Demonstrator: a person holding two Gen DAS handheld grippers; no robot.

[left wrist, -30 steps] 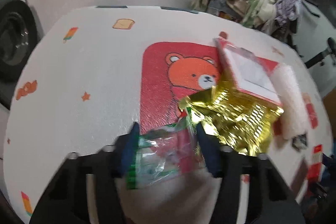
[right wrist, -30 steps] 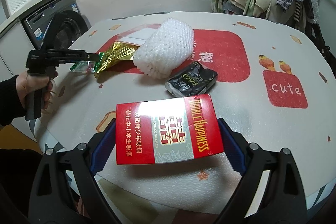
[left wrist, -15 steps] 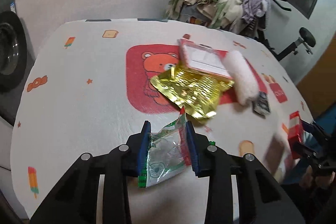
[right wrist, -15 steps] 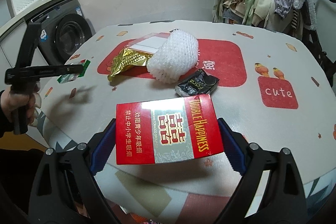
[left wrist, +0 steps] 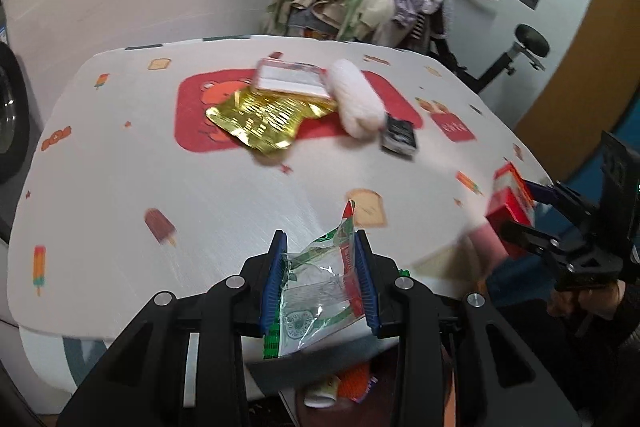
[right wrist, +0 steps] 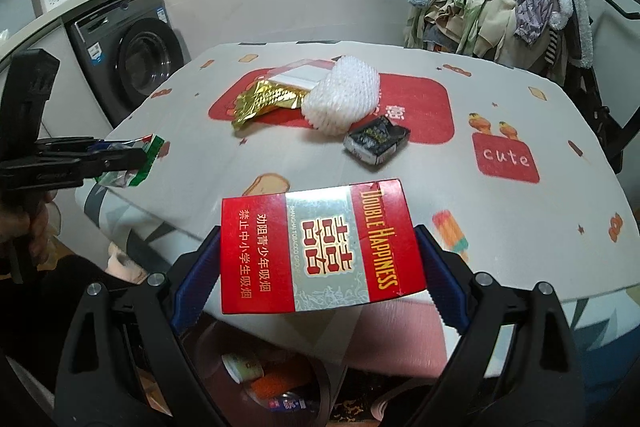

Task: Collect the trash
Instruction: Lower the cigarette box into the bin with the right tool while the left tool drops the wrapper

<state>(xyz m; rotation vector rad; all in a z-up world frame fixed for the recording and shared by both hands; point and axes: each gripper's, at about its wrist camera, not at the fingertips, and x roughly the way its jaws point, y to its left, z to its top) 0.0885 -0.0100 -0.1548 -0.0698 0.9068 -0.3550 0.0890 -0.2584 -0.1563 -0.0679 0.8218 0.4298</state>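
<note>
The left tool (left wrist: 320,279) clamps a crumpled clear-and-green wrapper (left wrist: 316,291) at the bottom centre of its view, above the counter (left wrist: 200,195) edge. The right tool (right wrist: 320,267) grips a red cigarette box (right wrist: 320,247) — jaws wide on its sides — low in its frame. Mid-counter lie a gold foil bag (right wrist: 264,99), white foam netting (right wrist: 340,95) and a black packet (right wrist: 376,141).

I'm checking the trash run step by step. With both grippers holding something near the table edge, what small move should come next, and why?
Probably carry both pieces a little further, over the bin below the table edge. The left gripper pinches the clear green-edged wrapper, the right gripper grips the red cigarette box, and trash already lies in that bin.
</note>
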